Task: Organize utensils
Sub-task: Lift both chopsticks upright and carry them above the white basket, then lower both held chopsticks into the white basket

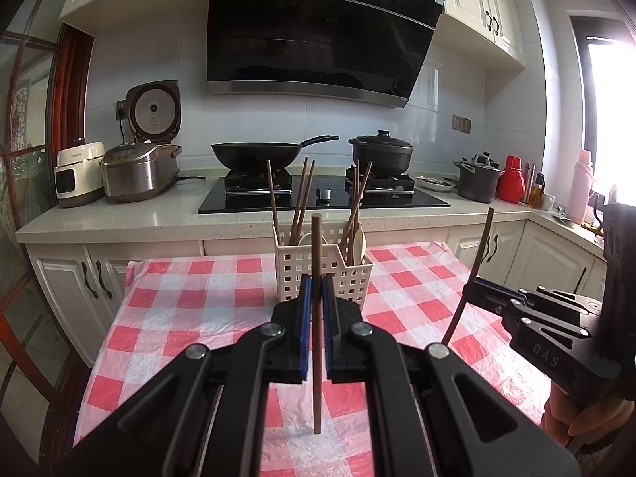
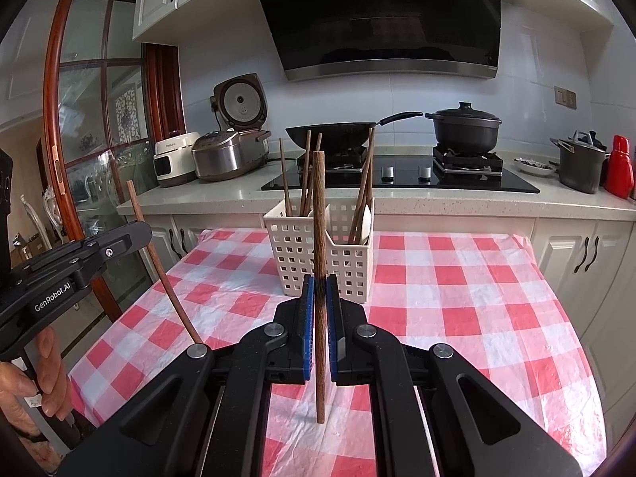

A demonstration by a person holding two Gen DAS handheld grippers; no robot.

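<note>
left gripper [image 1: 316,298]: clamped on an upright chopstick [image 1: 317,318]
right gripper [image 2: 320,298]: clamped on second chopstick [image 2: 319,278]
step: carrying both to far basket [image 2: 294,246]
next: tips over a compartment, then release

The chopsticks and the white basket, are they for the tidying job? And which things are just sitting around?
For the job:
- chopstick in the left hand-held gripper
- chopstick in the right hand-held gripper
- white basket with chopsticks and spoons already in it

Just sitting around:
- wok
- black pot
- rice cooker
- red flask
</note>
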